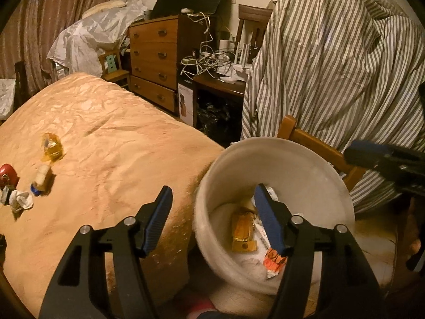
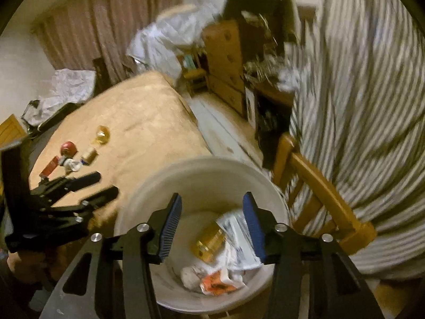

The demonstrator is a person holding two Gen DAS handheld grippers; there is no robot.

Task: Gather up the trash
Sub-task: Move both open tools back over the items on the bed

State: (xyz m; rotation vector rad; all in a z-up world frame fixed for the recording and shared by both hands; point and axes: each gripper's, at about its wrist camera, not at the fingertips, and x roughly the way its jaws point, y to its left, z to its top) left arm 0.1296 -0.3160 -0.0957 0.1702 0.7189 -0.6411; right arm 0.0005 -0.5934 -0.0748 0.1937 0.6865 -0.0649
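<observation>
A white bin stands by the bed's edge, holding a yellow wrapper, white paper and an orange-white packet. My left gripper is open and empty, over the bin's left rim. My right gripper is open and empty above the bin, over a gold wrapper and crumpled paper. On the bed lie a yellow wrapper, a small roll, a crumpled tissue and a red round item. They also show in the right wrist view, where a red packet lies too.
The tan bed cover fills the left. A wooden chair draped with a striped shirt stands right of the bin. A wooden dresser and a desk with cables are behind.
</observation>
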